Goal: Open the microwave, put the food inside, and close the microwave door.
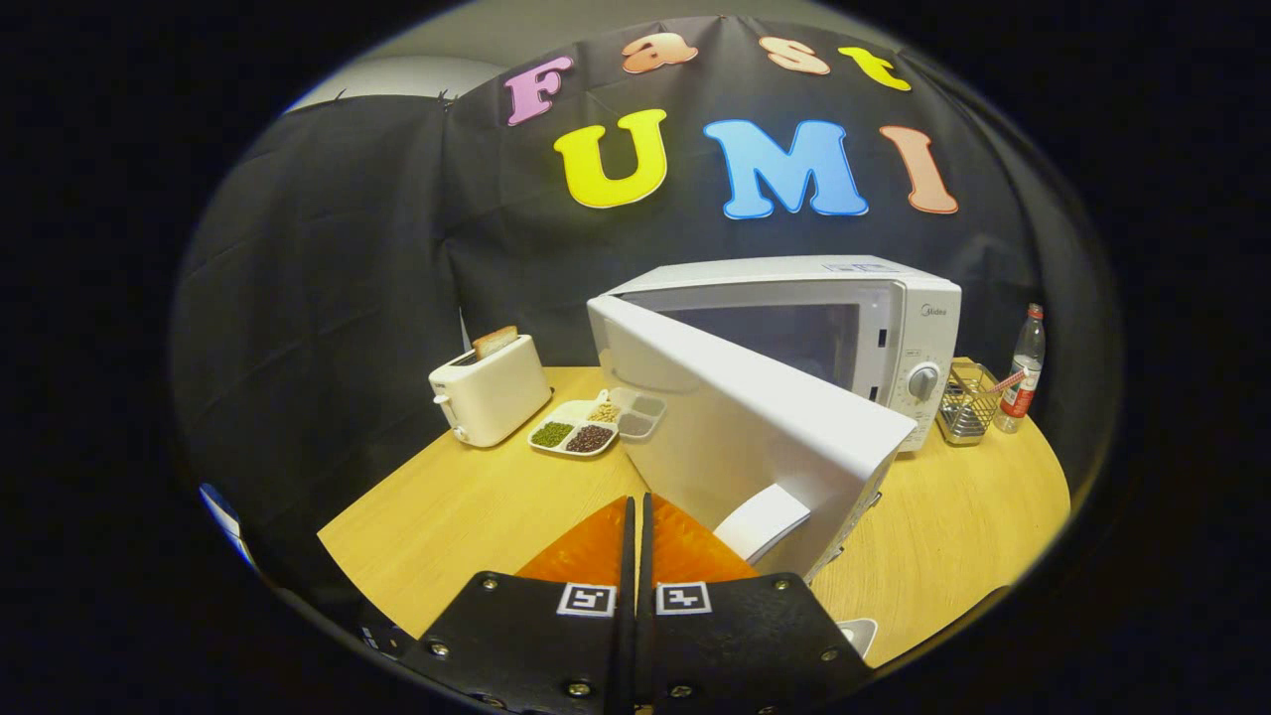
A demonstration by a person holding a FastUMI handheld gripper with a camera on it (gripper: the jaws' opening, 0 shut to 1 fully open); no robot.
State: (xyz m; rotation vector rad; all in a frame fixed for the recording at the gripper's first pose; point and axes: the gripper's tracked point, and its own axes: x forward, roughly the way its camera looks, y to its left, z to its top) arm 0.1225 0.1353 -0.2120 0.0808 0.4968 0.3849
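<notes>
1. Our gripper [636, 516] has its two fingers pressed together, with only a thin dark slit between them and nothing held there.
2. Just ahead of the fingertips and slightly to their right stands the microwave door [740, 427], swung wide open toward us. Its outer edge, with the handle [763, 521], sits just beside our right finger; we cannot tell whether they touch.
3. Beyond the door sits the microwave [844, 318] itself, a white box with its dark cavity [784, 338] exposed. We cannot make out anything resting inside the cavity.
4. On the microwave's right face we see the control panel with a round knob [924, 381].
5. Ahead of the fingers and a little left lies a white divided tray [581, 425] on the wooden table [467, 516]. Its compartments hold green beans, dark beans and pale grains. This food is outside the microwave, near the hinge side of the open door.
6. A second small tray [638, 411] with greyish compartments lies touching or just beside the first, between it and the door.
7. Further left of the trays stands a white toaster [492, 392] with a slice of bread [494, 341] poking up from its slot.
8. To the right of the microwave, well apart from our fingers, we see a wire basket [968, 402] and, just beside it, a clear bottle [1025, 369] with a red label.
</notes>
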